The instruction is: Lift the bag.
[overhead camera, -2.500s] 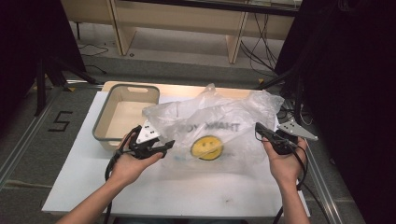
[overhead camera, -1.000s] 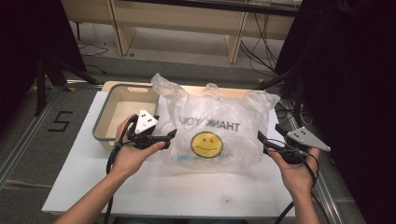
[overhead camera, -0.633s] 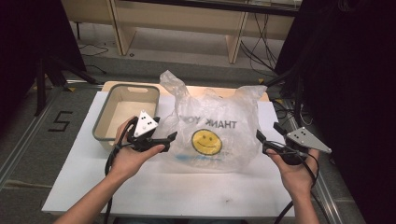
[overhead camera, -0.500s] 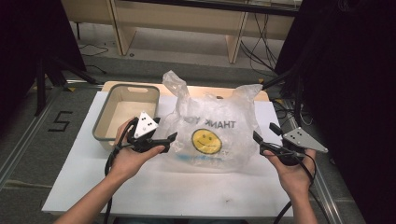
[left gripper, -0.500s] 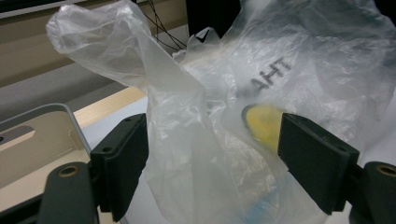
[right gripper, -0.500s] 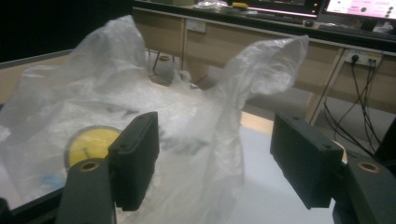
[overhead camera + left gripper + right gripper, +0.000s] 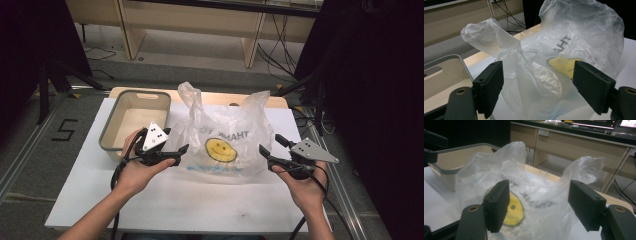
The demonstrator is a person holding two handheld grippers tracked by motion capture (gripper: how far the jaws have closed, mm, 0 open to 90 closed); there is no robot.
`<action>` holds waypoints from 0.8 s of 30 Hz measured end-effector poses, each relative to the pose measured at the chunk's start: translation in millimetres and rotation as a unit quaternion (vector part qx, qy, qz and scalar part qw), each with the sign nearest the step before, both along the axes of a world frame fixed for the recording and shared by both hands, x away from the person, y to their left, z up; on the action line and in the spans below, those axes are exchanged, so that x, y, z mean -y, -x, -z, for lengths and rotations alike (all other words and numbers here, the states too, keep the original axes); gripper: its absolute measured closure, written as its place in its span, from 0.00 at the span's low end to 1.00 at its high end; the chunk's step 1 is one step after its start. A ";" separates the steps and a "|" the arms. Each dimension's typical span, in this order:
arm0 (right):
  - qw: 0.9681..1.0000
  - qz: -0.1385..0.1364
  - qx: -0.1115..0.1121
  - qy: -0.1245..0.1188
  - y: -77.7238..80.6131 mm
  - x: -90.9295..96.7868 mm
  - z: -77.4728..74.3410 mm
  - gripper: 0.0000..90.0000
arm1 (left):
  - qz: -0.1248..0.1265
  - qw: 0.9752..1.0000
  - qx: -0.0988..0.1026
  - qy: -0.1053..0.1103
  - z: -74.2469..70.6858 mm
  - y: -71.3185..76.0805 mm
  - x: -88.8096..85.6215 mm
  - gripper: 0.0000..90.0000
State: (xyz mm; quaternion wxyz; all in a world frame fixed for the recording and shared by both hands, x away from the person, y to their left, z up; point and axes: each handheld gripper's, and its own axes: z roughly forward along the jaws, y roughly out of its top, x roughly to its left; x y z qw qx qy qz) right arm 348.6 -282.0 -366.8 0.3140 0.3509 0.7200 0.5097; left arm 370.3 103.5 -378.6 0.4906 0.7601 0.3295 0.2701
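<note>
Flanking the plastic bag [image 7: 223, 145] on the white table [image 7: 200, 200], the left hand-held gripper [image 7: 181, 152] and right hand-held gripper [image 7: 269, 150] both stand with jaws apart; the right's have just been closing slightly, nothing pinched. Behind the bag's left sits a beige bin [image 7: 132, 122].

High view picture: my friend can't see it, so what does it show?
A clear plastic bag with a yellow smiley face stands puffed up on a white table. A person's hands hold an open gripper at each side, left and right. A beige tub sits left of it.
</note>
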 end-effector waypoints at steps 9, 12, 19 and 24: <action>0.999 -0.033 -0.010 0.004 1.8 -15.0 6.2 0.39 | 0.006 1.000 -0.003 -0.002 1.9 5.3 -1.7 0.26; 0.999 -0.042 -0.013 0.005 2.3 -18.9 8.3 0.39 | 0.009 1.000 -0.002 -0.004 1.7 7.5 -2.9 0.26; 0.998 -0.063 -0.021 0.006 4.5 -25.2 12.3 0.39 | 0.018 1.000 -0.002 -0.008 3.2 14.9 -5.1 0.25; 0.997 -0.074 -0.028 0.007 6.0 -28.4 16.2 0.39 | 0.024 1.000 -0.003 -0.012 4.0 18.5 -7.9 0.25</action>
